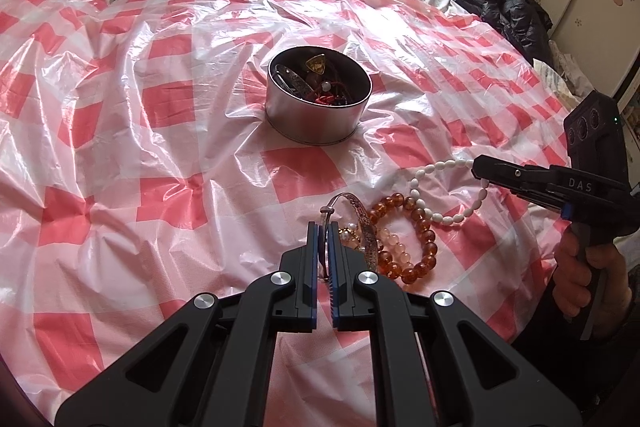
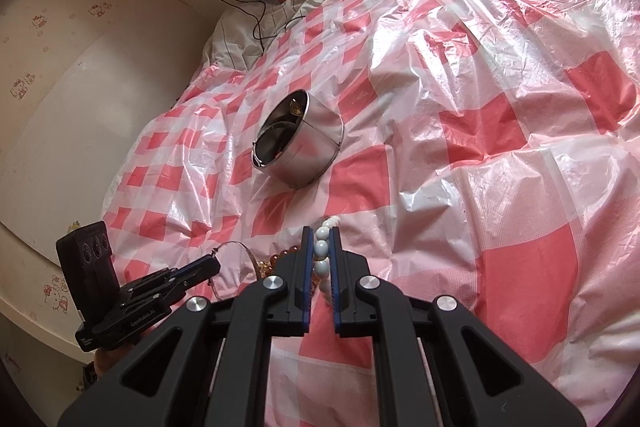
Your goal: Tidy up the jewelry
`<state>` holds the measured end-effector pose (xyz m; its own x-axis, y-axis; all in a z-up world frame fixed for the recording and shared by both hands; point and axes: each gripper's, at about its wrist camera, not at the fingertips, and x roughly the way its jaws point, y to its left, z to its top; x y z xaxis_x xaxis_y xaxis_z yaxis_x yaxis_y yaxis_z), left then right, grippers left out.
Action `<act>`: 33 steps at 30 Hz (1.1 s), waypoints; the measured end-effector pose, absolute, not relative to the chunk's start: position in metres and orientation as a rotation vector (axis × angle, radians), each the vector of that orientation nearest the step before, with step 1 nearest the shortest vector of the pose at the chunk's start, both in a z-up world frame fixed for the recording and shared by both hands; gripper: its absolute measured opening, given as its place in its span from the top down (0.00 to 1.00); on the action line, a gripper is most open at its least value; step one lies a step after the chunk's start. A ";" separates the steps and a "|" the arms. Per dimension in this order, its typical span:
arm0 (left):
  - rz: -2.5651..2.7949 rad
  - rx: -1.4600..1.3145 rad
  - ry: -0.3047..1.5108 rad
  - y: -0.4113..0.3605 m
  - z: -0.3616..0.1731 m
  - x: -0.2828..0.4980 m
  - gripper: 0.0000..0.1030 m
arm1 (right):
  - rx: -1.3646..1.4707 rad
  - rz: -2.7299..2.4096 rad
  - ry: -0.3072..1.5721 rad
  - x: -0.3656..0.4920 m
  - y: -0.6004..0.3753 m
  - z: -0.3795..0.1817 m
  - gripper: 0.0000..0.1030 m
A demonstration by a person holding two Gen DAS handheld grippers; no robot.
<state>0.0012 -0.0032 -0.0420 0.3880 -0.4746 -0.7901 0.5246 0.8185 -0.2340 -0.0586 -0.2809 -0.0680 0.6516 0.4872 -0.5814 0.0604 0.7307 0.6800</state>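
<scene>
Jewelry lay in a heap near the checked plastic sheet (image 1: 160,115)'s near edge. The left gripper (image 1: 325,239) was clamped on the silver bangle (image 1: 360,215), the right gripper (image 2: 321,247) on the white bead bracelet (image 1: 440,215); amber bead bracelets (image 1: 420,227) lay loose between them. The round tin (image 1: 316,115), already holding pieces, stood farther toward the sheet's middle, beyond both sets of fingertips and slightly nearer the left.

Left gripper (image 1: 323,227): pitched downward, jaws nearly closed, clamped on silver bangle (image 1: 352,211). Right gripper (image 2: 321,231): pitched downward less steeply, jaws nearly closed, pinching white bead bracelet (image 2: 321,249) between blue pads. Right hand (image 1: 580,275): wrapped around grip handle, at right edge of left wrist view. Both grippers side by side, tips near each other.
</scene>
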 end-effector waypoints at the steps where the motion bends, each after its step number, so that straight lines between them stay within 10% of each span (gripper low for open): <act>1: -0.640 0.052 0.985 -0.003 -0.042 0.001 0.96 | 0.729 0.274 0.828 -0.059 -0.281 -0.066 0.92; 22: -0.657 0.009 0.943 -0.013 -0.018 0.017 0.96 | 0.745 0.427 0.719 -0.051 -0.280 -0.027 0.92; 26: -0.607 0.057 0.980 -0.014 -0.031 0.023 0.96 | 0.547 0.306 0.805 -0.050 -0.265 -0.031 0.60; 33: -0.460 0.216 1.018 -0.022 -0.064 0.033 0.86 | 0.254 0.153 0.917 -0.044 -0.241 -0.057 0.60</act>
<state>0.0325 -0.0222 -0.0644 0.4406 -0.2683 -0.8567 0.4657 0.8842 -0.0373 -0.0439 -0.2411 -0.0573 0.6005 0.2377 -0.7634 -0.0226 0.9594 0.2810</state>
